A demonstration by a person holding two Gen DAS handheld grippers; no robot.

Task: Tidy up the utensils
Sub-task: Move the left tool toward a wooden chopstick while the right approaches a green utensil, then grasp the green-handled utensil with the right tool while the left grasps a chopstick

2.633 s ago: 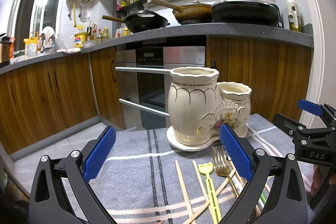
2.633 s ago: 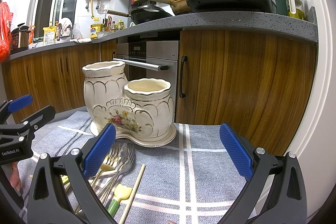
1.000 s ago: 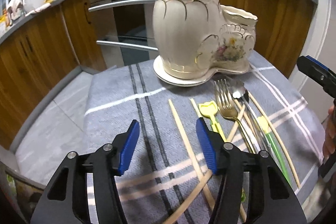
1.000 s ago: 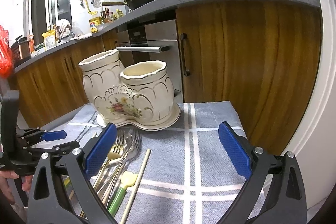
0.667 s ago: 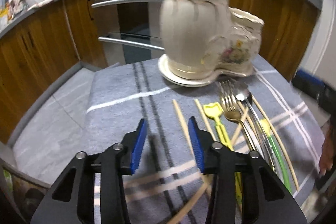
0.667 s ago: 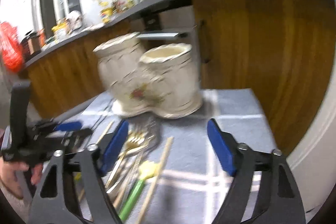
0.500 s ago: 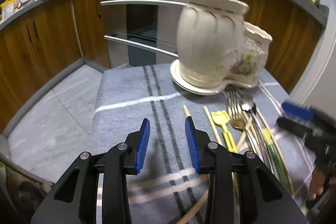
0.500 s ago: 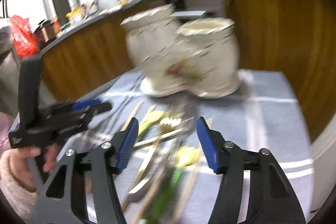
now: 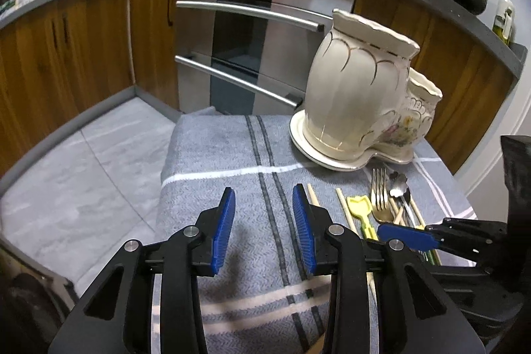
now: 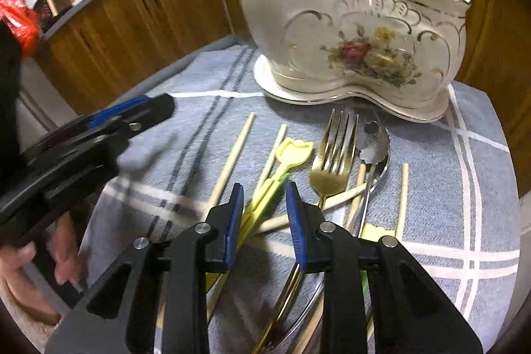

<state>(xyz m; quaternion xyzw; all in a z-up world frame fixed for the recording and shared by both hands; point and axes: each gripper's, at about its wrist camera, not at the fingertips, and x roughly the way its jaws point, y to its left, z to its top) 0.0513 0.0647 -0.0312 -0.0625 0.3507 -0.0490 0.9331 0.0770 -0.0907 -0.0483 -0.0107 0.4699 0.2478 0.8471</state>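
Right gripper (image 10: 262, 201) closing, left gripper (image 9: 264, 208) part-open

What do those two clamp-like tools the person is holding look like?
Each is a black plastic gripper with two angular arms joined by silver round-headed bolts. The left gripper and the right gripper both carry bright blue ribbed pads on the inner faces of their fingers. No cables show. The hand holding the left one appears bare; any sleeve is too blurred to tell.

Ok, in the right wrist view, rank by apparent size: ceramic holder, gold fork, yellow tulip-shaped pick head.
1. Ceramic holder, by far the largest.
2. Gold fork.
3. Yellow tulip-shaped pick head, smallest.
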